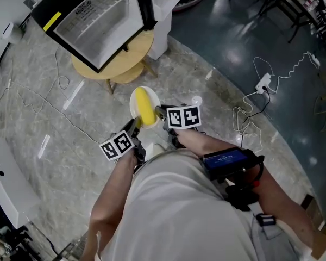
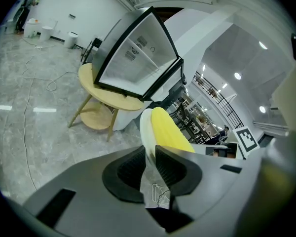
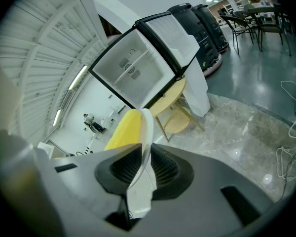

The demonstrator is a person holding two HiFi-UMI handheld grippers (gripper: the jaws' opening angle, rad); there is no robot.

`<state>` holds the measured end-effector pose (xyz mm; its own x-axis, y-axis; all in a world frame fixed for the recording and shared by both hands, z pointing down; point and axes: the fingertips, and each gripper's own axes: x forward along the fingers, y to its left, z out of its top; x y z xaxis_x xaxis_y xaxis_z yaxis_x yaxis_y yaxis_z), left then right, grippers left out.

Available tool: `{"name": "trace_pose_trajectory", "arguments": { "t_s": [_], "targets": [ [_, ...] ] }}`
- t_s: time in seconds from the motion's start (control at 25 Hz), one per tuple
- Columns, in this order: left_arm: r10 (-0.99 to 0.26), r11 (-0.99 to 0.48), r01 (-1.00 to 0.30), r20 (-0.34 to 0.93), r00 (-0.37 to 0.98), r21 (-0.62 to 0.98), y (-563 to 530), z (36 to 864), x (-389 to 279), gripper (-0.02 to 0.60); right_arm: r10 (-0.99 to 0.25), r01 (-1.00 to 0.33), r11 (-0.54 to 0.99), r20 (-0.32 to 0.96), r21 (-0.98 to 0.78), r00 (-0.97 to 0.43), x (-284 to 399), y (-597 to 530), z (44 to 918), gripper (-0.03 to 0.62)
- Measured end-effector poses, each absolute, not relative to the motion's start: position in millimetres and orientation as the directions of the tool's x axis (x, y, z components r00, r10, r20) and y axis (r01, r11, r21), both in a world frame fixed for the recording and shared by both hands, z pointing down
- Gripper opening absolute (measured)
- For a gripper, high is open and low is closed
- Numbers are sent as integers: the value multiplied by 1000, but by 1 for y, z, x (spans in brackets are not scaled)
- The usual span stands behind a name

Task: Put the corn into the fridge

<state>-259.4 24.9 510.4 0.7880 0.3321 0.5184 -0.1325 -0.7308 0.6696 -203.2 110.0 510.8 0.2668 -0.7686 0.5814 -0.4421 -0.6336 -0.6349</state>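
Jaws pinching plate (image 1: 133,103), corn (image 1: 146,111) on top

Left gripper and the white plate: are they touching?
Touching. The left gripper view shows the left gripper with both jaws pinched on the rim of the white plate, no gap either side.

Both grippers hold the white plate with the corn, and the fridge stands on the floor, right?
No. The head view shows the fridge on a round wooden table, not the floor. The left gripper and right gripper do both hold the white plate with the corn.
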Motion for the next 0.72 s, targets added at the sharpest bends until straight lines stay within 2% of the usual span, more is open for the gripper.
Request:
{"name": "trace_pose_trajectory", "arguments": {
  "t_s": [0.72],
  "targets": [
    [282, -719, -198, 540, 793, 666, 38, 519, -191, 69, -785, -471, -603, 584, -643, 207, -129, 119, 521, 57]
  ]
}}
